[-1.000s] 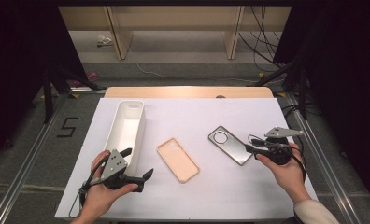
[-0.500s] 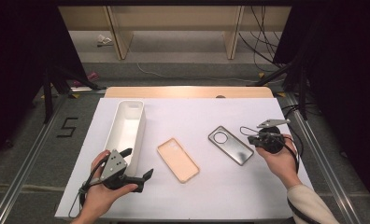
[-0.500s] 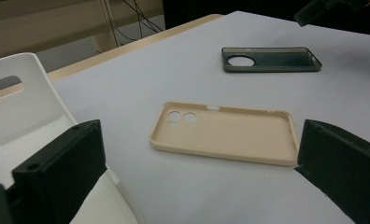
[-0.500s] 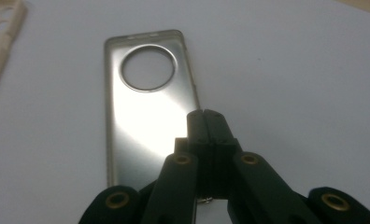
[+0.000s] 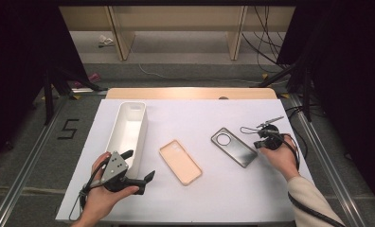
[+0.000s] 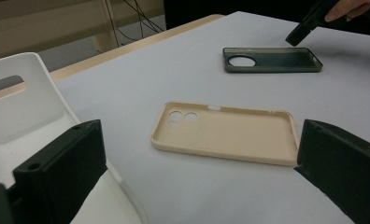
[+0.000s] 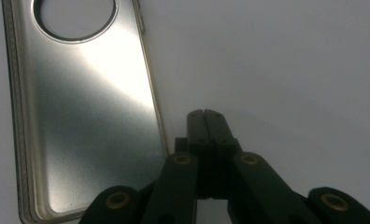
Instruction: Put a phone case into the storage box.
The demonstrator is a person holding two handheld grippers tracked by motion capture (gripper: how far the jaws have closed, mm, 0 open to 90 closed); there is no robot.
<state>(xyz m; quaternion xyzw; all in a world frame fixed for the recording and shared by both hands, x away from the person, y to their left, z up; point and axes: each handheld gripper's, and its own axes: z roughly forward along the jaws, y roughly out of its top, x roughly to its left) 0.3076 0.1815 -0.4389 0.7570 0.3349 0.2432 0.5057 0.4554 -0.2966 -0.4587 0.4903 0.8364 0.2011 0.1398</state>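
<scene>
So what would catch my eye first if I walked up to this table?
Probably the two empty phone cases lying open side up on the white table: a beige phone case in the middle and a dark phone case to its right. The right gripper, jaws shut, hovers at the dark case's edge. On the left stands a long white bin, with the left gripper open beside it.

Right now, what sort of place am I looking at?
Probably a lab recording bench: a white-topped table on a taped, numbered floor, loose cables behind, dark curtains around, two phone cases laid out.
</scene>
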